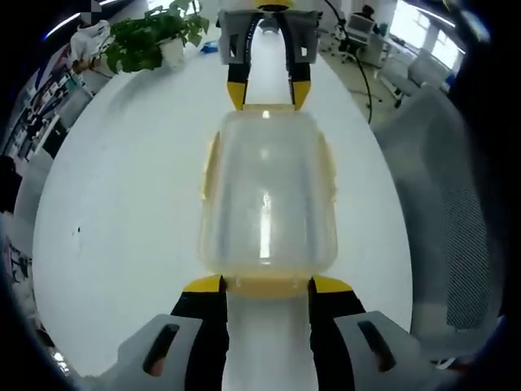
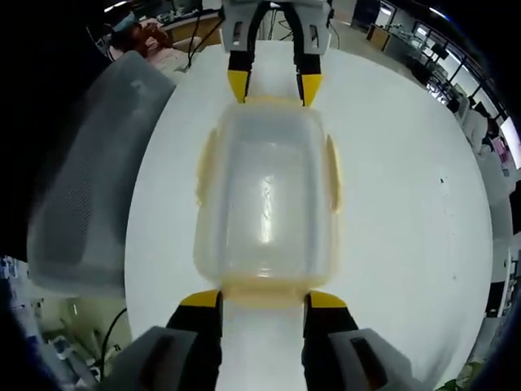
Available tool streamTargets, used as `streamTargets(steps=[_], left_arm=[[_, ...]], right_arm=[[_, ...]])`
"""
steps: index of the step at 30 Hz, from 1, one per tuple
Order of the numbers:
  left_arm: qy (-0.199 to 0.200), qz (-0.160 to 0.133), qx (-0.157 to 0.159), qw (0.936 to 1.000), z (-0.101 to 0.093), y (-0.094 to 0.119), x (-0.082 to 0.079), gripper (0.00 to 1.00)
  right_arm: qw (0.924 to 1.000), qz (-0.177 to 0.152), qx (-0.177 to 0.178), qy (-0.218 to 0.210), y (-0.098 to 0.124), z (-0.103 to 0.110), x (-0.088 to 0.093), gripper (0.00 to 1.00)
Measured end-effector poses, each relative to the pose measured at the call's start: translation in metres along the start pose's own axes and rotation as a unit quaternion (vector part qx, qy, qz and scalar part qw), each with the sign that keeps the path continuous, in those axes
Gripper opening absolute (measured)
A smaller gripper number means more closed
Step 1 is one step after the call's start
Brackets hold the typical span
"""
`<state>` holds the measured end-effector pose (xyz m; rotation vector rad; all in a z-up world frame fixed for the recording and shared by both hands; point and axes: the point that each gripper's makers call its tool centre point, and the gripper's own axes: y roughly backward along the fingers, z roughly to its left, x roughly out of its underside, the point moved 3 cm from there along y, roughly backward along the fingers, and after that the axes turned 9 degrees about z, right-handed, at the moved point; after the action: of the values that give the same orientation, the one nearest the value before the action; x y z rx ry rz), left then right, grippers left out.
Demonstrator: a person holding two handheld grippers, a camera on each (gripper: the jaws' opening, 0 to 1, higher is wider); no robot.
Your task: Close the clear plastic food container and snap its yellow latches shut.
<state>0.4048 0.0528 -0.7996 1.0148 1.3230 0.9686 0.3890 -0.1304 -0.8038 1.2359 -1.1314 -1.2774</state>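
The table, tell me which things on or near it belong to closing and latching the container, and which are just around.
Part of the job:
clear container with lid on
yellow latches
left gripper
right gripper

Just around:
potted plant
grey mesh chair
white table

I work in an open-plan office or lab space. My surface is a large round white table. A potted green plant in a white pot stands at its far edge in the left gripper view. A grey mesh-backed office chair sits just beside the table; the same chair appears in the right gripper view. Black cables run across the pale floor beyond the table. Desks with equipment line the background, and bright windows light the far side of the room. Shelving with small items stands off to one side.
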Motion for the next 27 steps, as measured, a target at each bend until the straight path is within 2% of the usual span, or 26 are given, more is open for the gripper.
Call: streamTargets(steps=[6,23,25,27], left_arm=[[-0.008,-0.005,0.006,0.9999,0.0015,-0.0005,0.0006,0.35],[0.003,-0.030,0.006,0.9995,-0.0015,-0.0026,0.0025,0.37],[0.008,-0.039,0.005,0.9992,-0.0024,-0.0022,0.0029,0.38],[0.016,-0.052,0.001,0.9985,-0.0020,-0.0009,0.0036,0.41]], right_arm=[[0.9999,0.010,-0.009,-0.006,-0.0035,0.0011,0.0006,0.36],[0.9997,0.008,0.020,-0.007,-0.0038,0.0039,0.0016,0.37],[0.9995,0.005,0.031,0.000,-0.0046,0.0037,0.0034,0.41],[0.9996,-0.002,0.028,-0.007,-0.0058,0.0051,0.0046,0.48]])
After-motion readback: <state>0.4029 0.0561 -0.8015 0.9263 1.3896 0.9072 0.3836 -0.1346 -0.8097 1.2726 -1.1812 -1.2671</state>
